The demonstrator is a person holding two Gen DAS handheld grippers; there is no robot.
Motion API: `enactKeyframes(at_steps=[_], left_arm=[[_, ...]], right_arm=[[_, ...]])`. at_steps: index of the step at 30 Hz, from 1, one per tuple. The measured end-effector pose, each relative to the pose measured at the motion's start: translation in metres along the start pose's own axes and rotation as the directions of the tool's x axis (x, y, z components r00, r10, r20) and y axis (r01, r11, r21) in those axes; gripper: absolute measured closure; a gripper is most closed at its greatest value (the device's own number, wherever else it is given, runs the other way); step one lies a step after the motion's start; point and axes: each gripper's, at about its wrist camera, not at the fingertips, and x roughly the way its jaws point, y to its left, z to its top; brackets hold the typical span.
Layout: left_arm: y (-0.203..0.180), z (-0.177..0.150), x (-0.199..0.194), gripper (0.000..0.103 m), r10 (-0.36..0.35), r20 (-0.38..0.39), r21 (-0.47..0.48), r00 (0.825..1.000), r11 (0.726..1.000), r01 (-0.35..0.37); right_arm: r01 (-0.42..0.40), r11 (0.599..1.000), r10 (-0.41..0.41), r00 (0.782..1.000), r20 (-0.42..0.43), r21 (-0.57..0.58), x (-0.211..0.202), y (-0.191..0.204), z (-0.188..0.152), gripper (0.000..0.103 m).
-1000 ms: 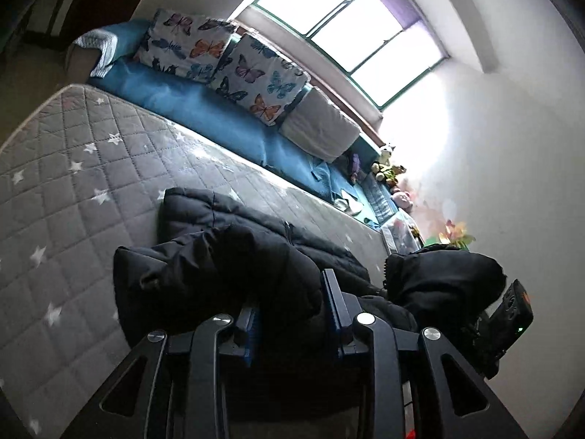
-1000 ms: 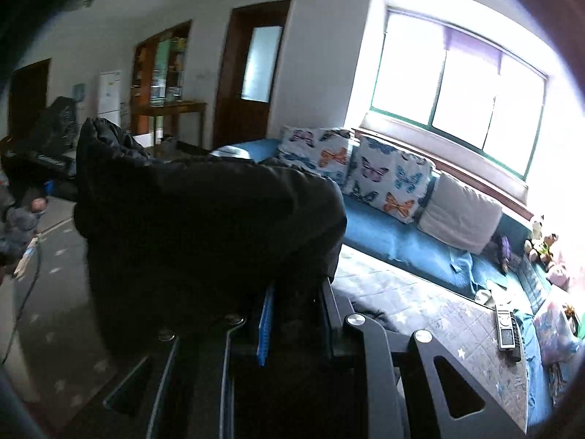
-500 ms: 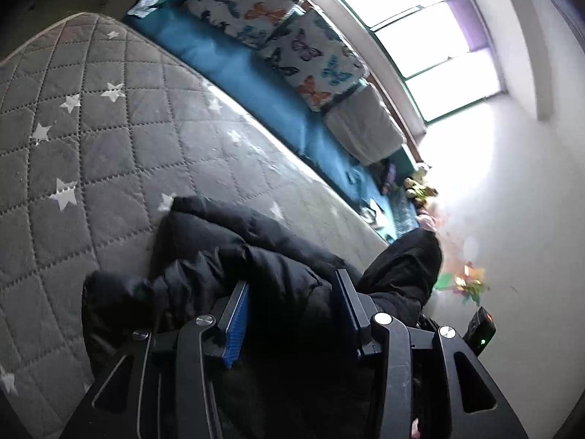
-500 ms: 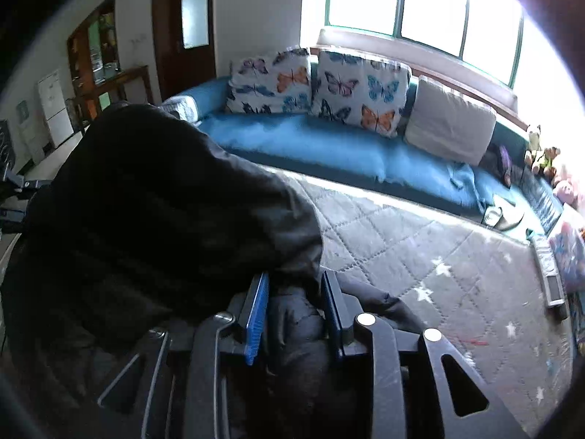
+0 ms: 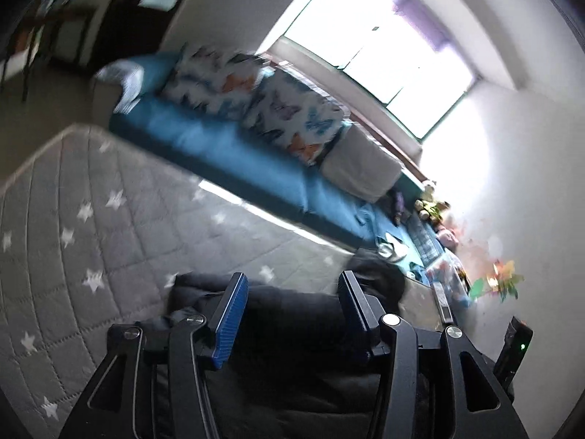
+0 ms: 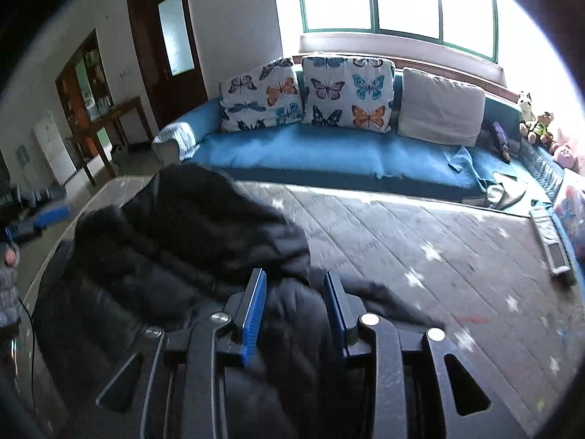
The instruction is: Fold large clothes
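Bare mattress [image 6: 420, 241] beyond jacket [image 6: 175, 248]; remote [image 6: 552, 241] rightward.

place: home living room | cues: blue sofa [image 6: 329, 153], butterfly cushions [image 6: 347, 91], stuffed toys [image 6: 535, 124]

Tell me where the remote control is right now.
In the right wrist view the remote control lies at the far right edge of the grey star-quilted mattress, beside the blue sofa, well clear of the black jacket.
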Motion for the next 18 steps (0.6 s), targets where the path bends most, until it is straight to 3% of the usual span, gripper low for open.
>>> enactKeyframes(at_steps=[2, 5, 7, 9, 13, 16, 18], left_arm=[[-0.026, -0.005, 0.005, 0.048, -0.065, -0.042, 0.083, 0.997, 0.994, 0.069], [-0.057, -0.022, 0.020, 0.048, -0.114, -0.124, 0.177, 0.986, 0.975, 0.135], [-0.077, -0.033, 0.039, 0.048, -0.096, -0.170, 0.253, 0.981, 0.957, 0.138], [-0.089, -0.042, 0.071, 0.048, -0.029, -0.222, 0.295, 0.974, 0.951, 0.096], [-0.069, -0.048, 0.115, 0.049, 0.060, -0.261, 0.252, 0.964, 0.968, 0.008], [-0.038, -0.046, 0.135, 0.059, 0.044, -0.313, 0.138, 0.949, 0.990, -0.001], [-0.024, -0.047, 0.148, 0.065, 0.062, -0.320, 0.120, 0.946, 0.993, -0.024]], right_arm=[[-0.016, 1.000, 0.016, 1.000, -0.019, -0.002, -0.004, -0.002, -0.006, 0.066], [0.025, 1.000, -0.025, 0.999, -0.039, -0.003, -0.004, -0.010, -0.018, 0.066], [0.045, 0.999, -0.044, 0.998, -0.045, 0.006, 0.001, -0.017, -0.023, 0.066], [0.037, 0.999, -0.036, 0.998, -0.044, 0.016, 0.007, -0.025, -0.024, 0.066], [0.055, 0.998, -0.055, 0.997, -0.053, -0.003, 0.024, -0.028, -0.018, 0.066], [0.058, 0.998, -0.060, 0.996, -0.071, -0.023, 0.040, -0.028, -0.008, 0.065], [0.055, 0.998, -0.058, 0.994, -0.088, -0.030, 0.048, -0.030, -0.005, 0.065]])
